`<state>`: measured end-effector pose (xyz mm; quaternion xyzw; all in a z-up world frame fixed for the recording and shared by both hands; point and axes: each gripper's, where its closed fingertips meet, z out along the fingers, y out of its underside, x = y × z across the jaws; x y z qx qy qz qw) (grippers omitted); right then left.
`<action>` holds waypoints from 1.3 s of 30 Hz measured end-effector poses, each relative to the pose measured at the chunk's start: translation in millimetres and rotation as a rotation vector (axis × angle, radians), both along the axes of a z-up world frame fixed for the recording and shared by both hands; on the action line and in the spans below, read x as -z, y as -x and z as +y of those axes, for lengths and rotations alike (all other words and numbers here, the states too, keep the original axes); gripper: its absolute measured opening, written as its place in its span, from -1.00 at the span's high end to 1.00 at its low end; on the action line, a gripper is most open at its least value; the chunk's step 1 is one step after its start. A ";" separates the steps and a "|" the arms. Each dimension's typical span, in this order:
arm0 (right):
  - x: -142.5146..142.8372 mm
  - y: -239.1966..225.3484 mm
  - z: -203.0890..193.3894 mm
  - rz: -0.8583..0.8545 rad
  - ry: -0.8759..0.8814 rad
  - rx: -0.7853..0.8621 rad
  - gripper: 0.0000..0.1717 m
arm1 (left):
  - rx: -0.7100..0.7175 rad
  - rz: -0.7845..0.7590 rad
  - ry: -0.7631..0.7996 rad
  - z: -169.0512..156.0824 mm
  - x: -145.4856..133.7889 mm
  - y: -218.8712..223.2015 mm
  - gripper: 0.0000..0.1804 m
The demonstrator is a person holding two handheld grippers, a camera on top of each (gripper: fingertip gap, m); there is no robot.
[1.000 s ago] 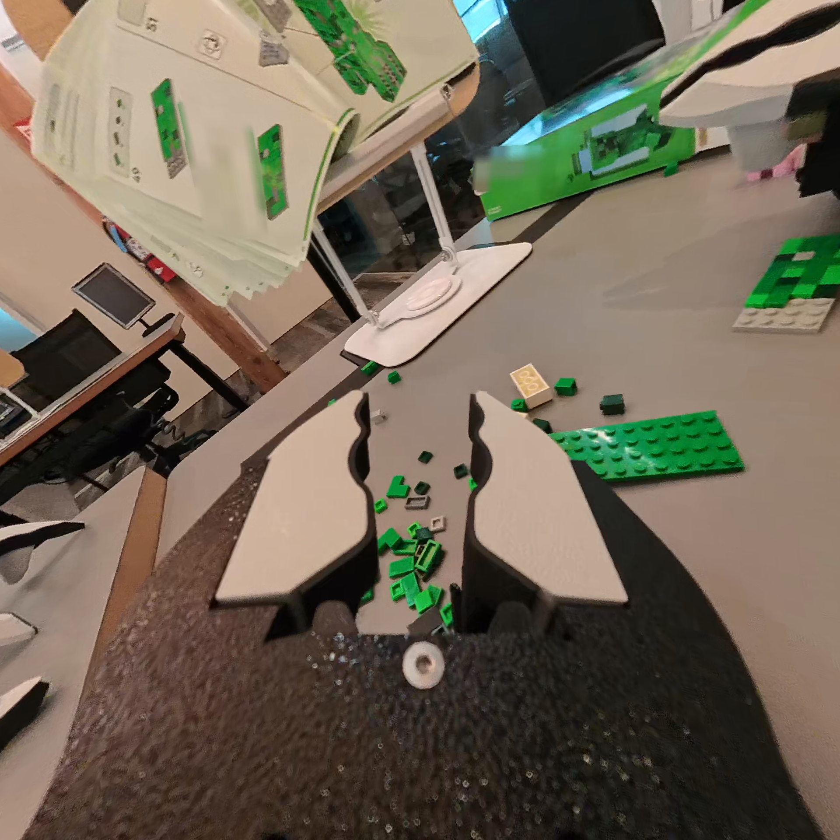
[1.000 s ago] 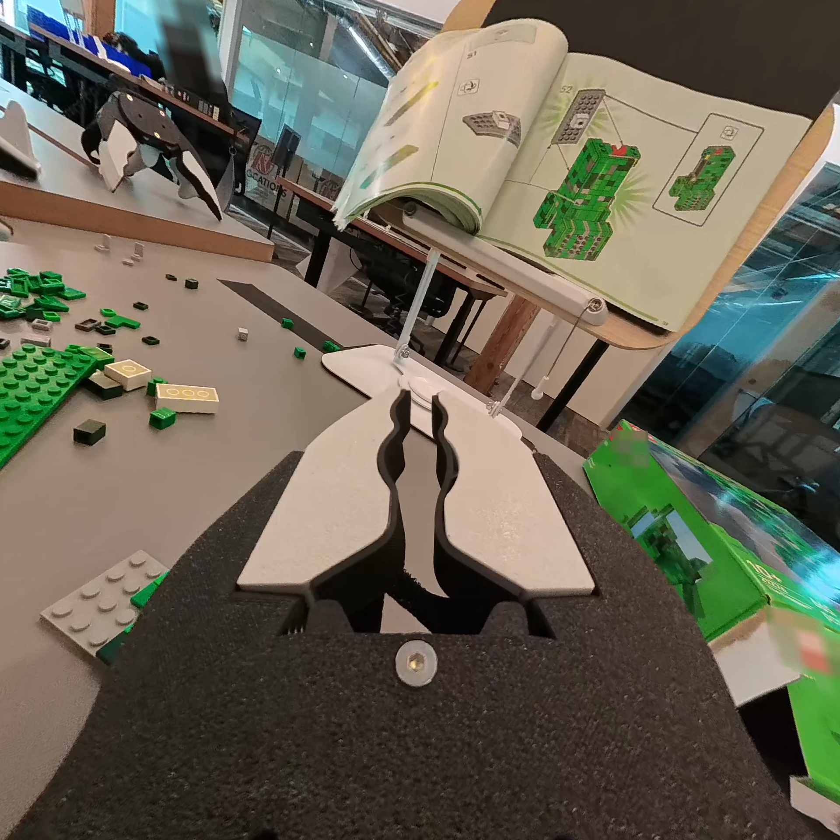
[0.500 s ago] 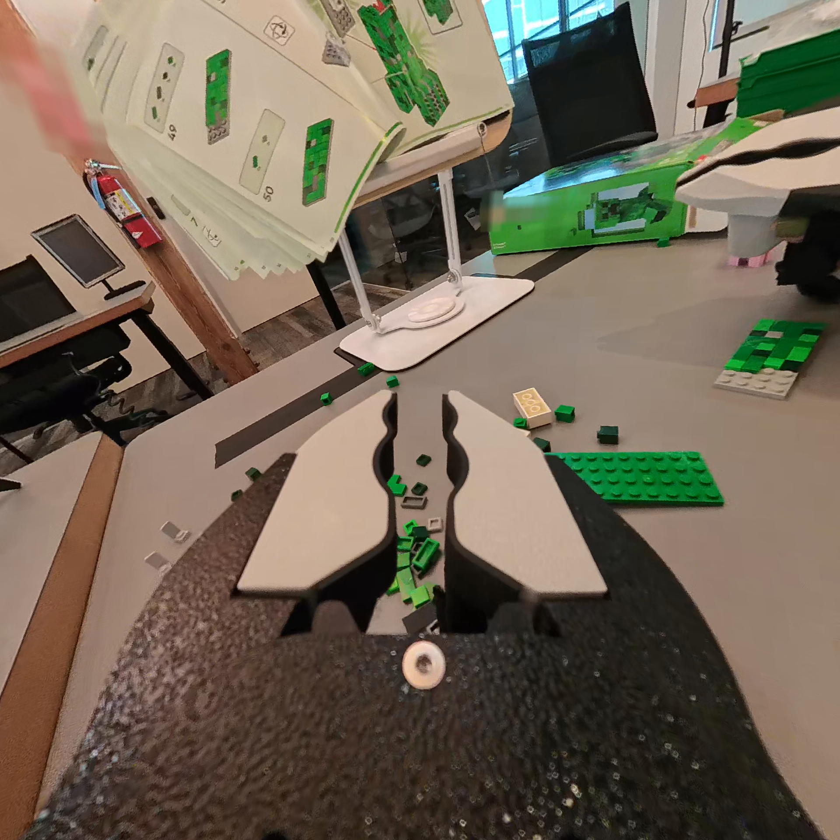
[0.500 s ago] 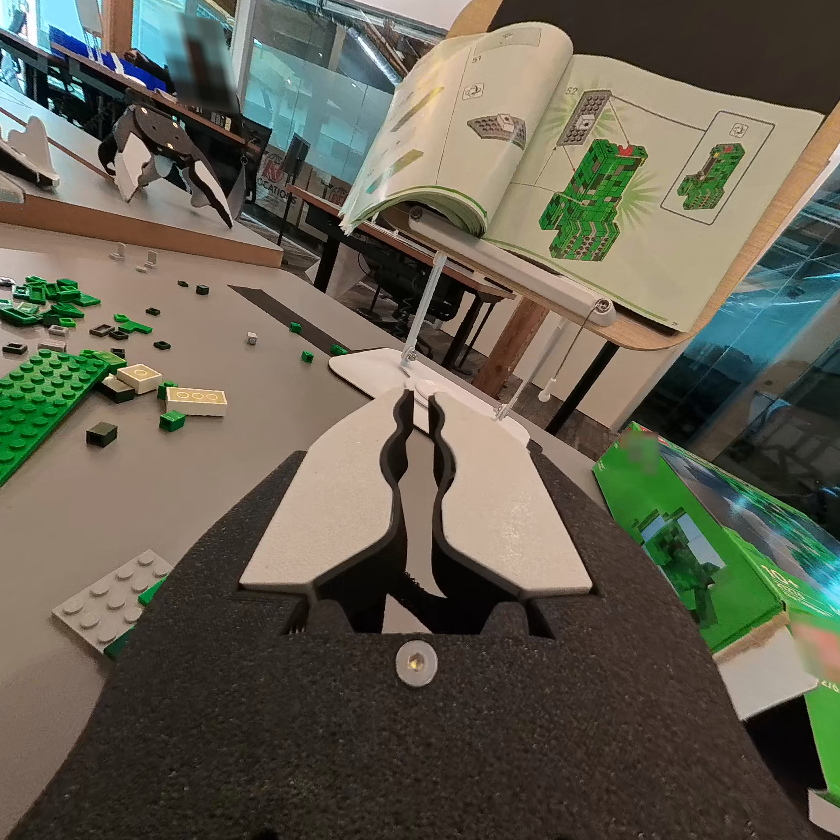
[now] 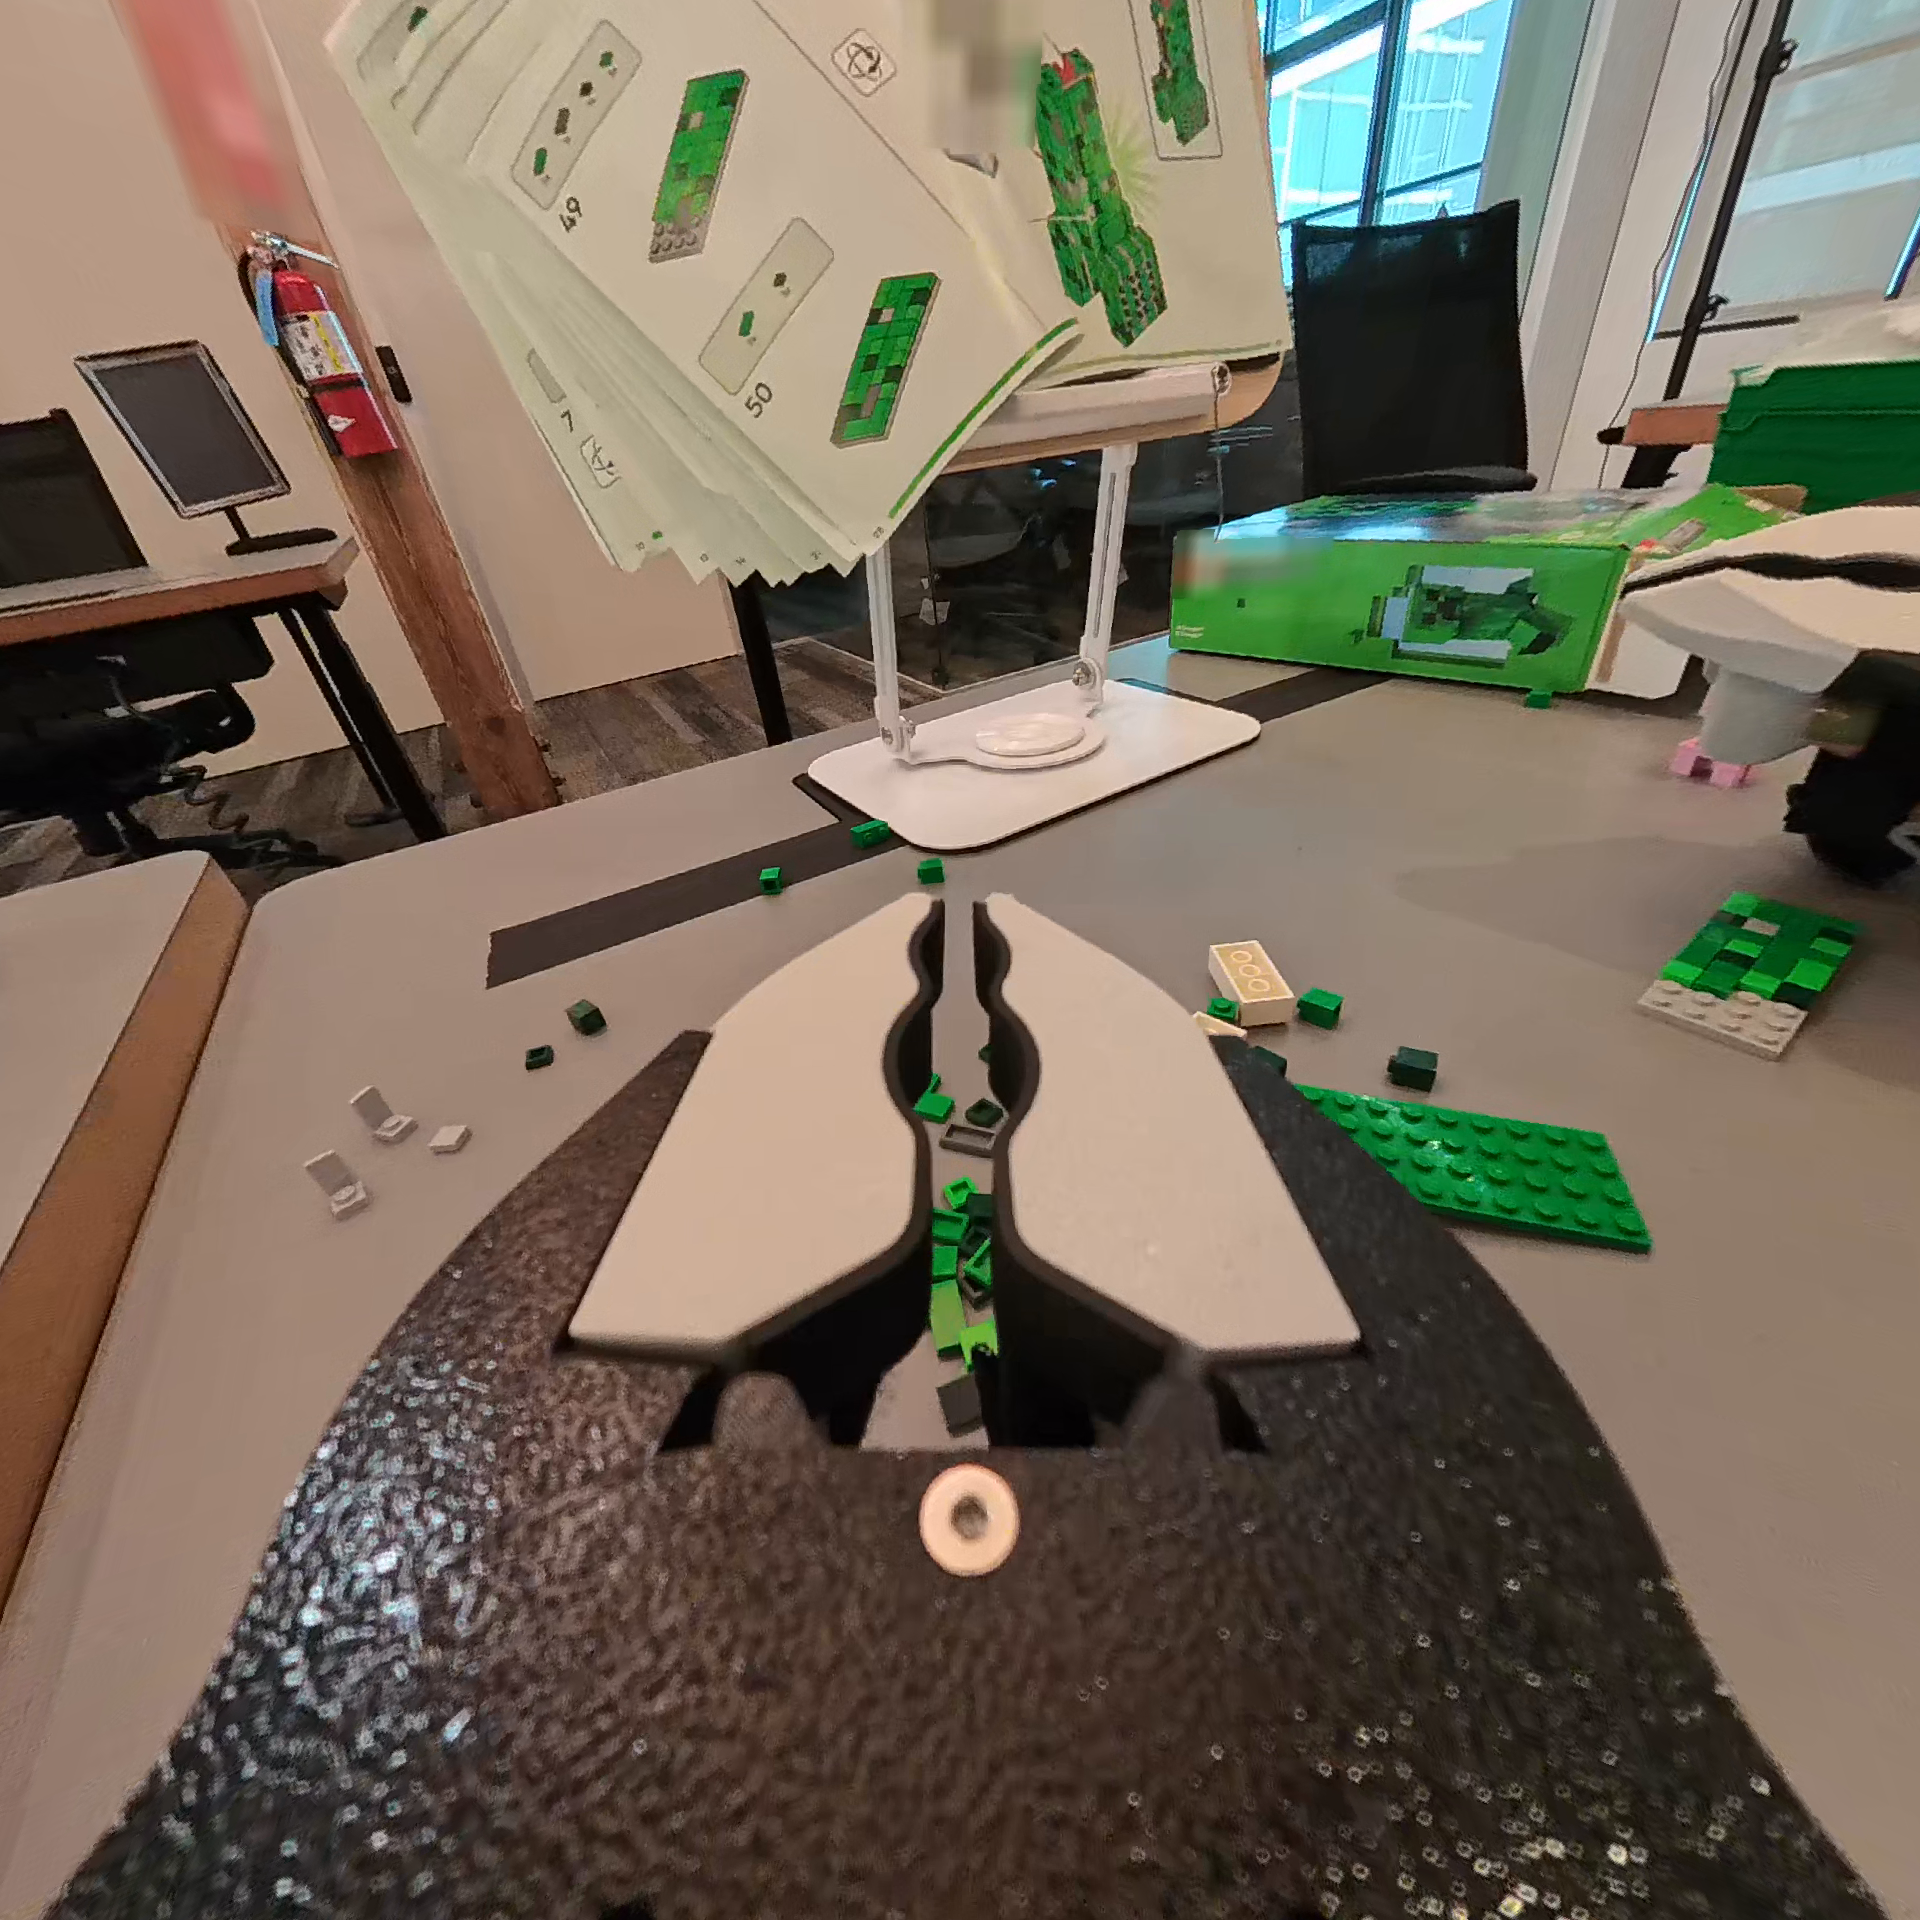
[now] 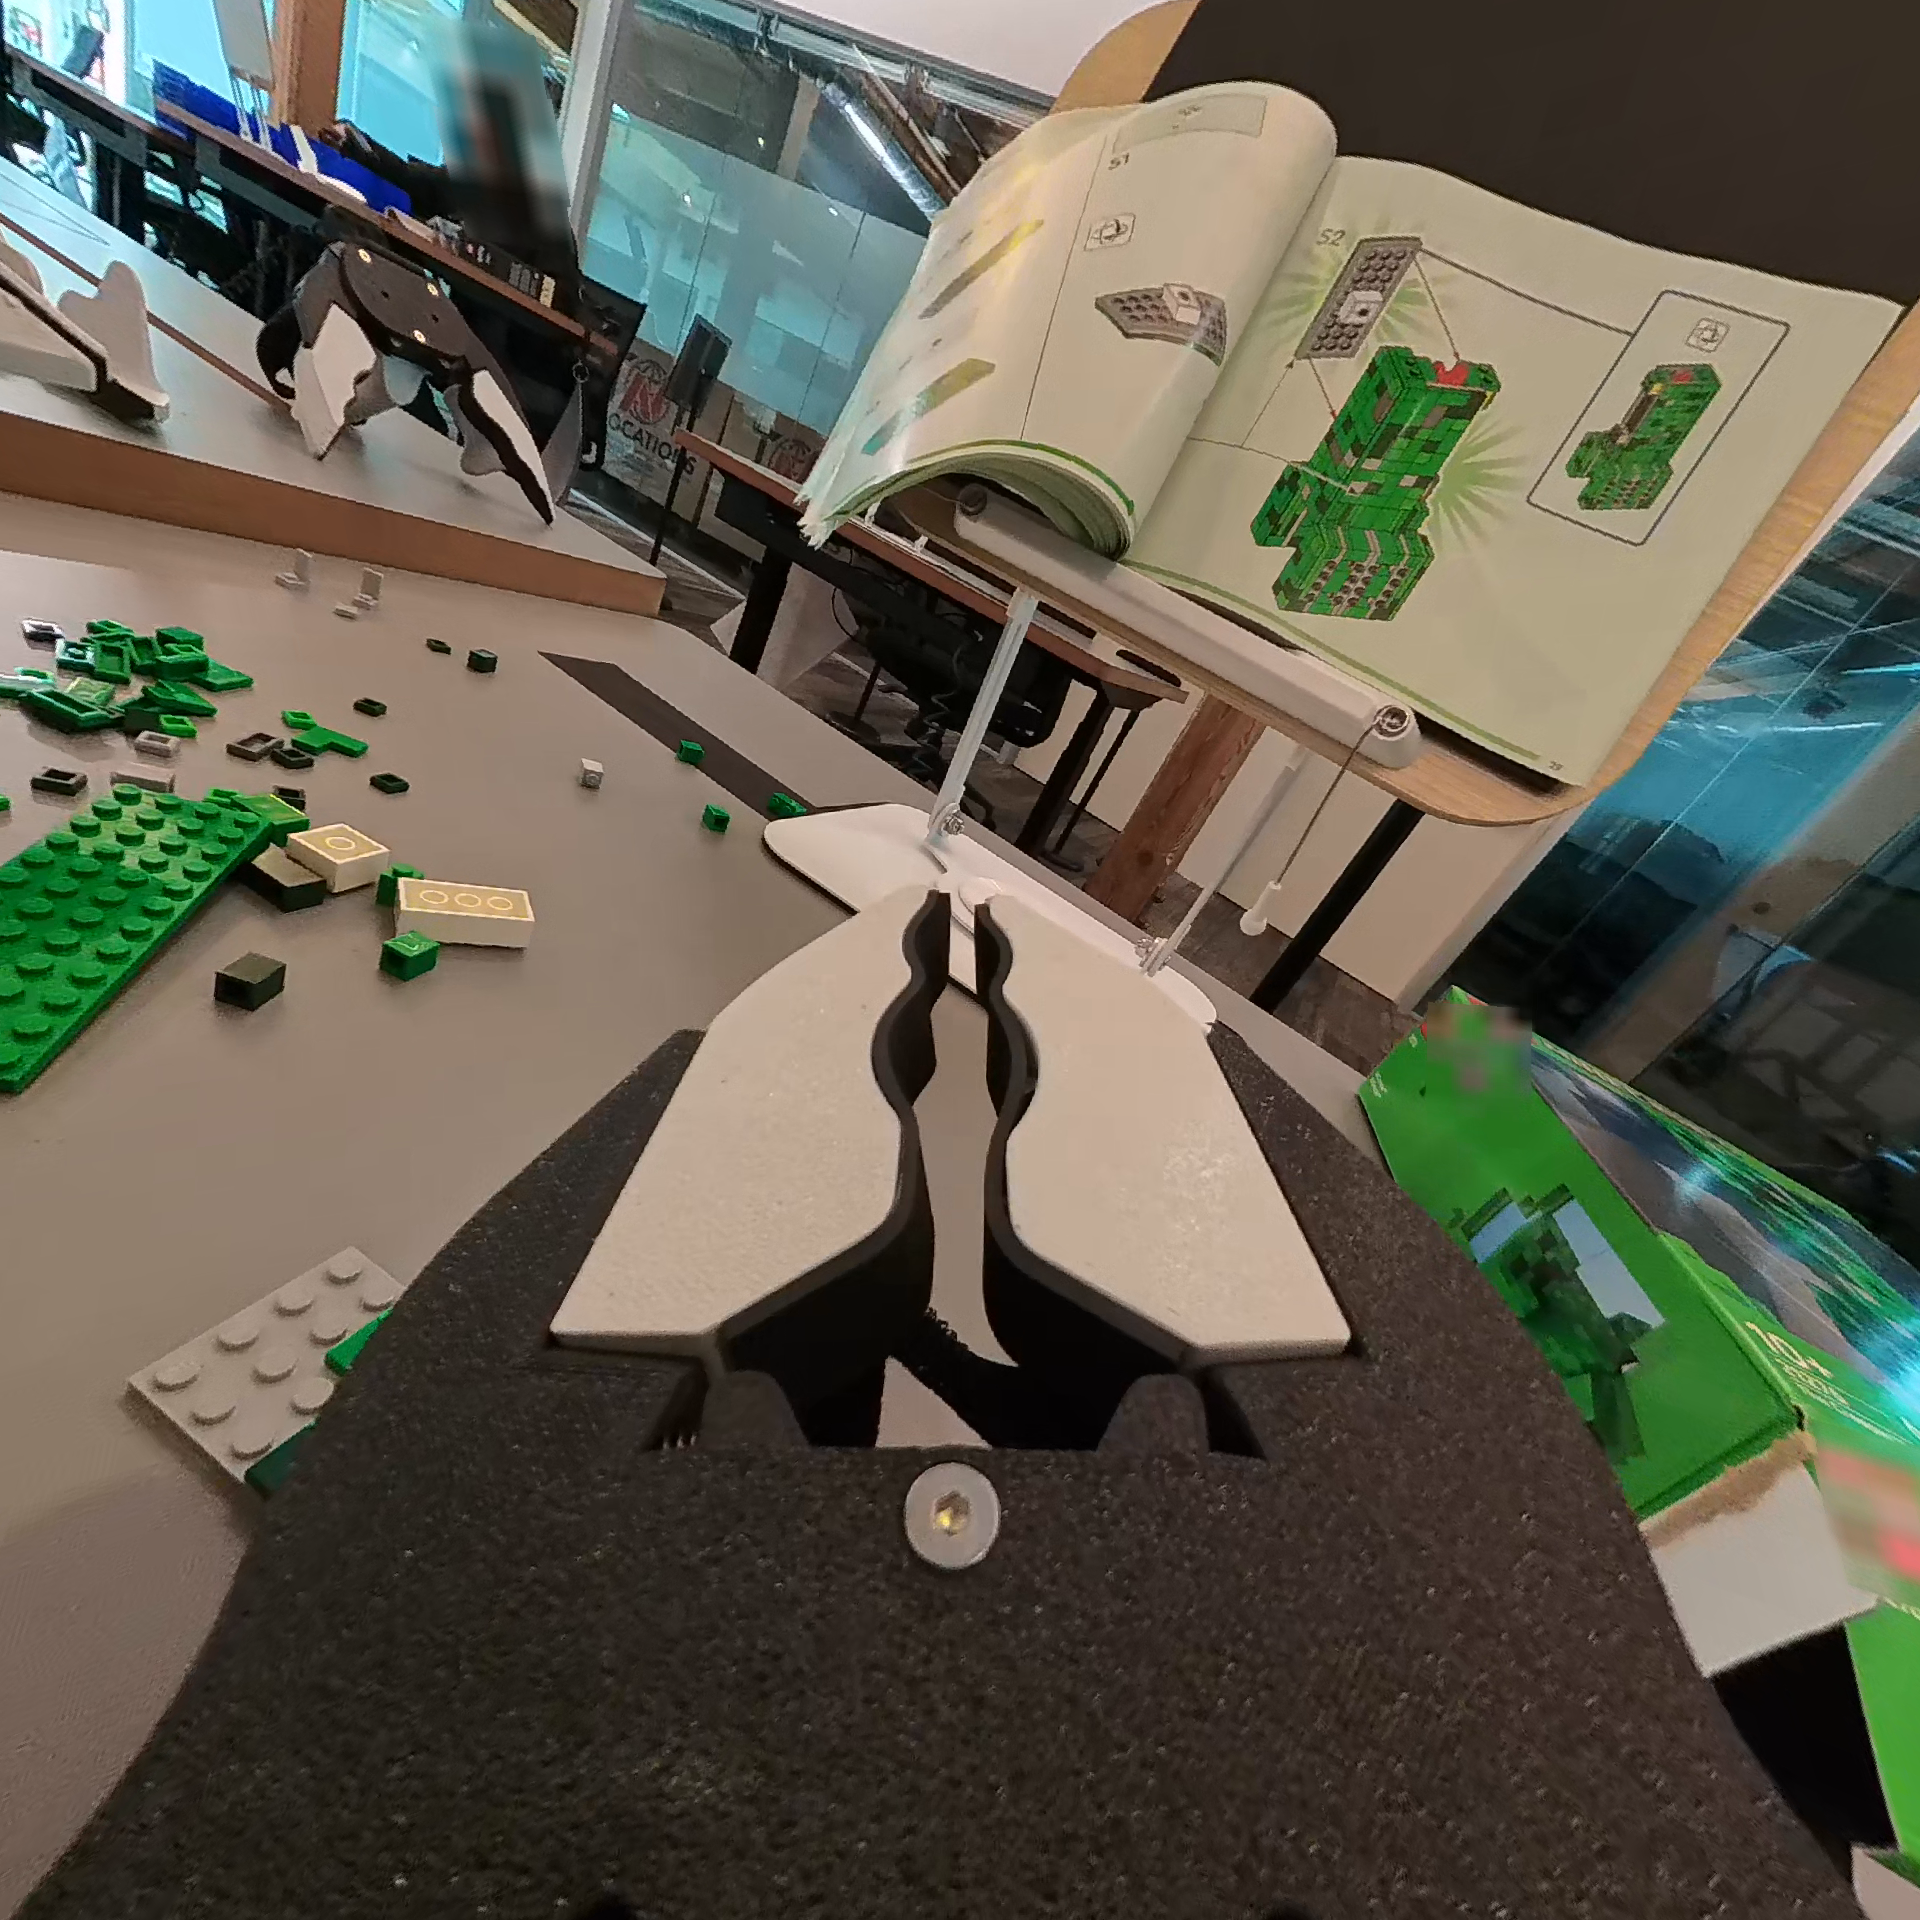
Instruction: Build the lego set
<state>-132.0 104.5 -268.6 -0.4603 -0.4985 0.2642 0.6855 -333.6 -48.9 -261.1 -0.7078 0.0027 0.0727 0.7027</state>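
Hovering above the grey table, the left gripper has its two pale fingers drawn in to a narrow slit with nothing between them. Seen down through that slit, a heap of small green pieces lies on the table beneath the gripper, clear of the fingers. Just to its right lie a cream brick and a flat green plate. A few small grey pieces lie apart on its left. Ahead stands the white base of a book stand, which carries an open instruction booklet.

The right gripper is also narrowed to a slim slit and holds nothing. It is raised off the table, with its tips in line with the stand base. Nearest to it are a grey studded plate with green pieces on it, low on its left, and a green box on its right. No piece touches either gripper.
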 end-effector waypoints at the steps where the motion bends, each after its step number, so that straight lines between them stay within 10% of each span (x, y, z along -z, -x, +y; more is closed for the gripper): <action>1: -0.2 -0.1 0.4 0.003 0.004 0.001 0.96 | 0.001 0.001 0.002 0.3 0.1 -0.6 0.95; 39: 3.0 -3.8 10.2 -0.031 -0.049 0.100 0.98 | -0.015 -0.036 -0.068 -6.7 -8.1 3.3 1.00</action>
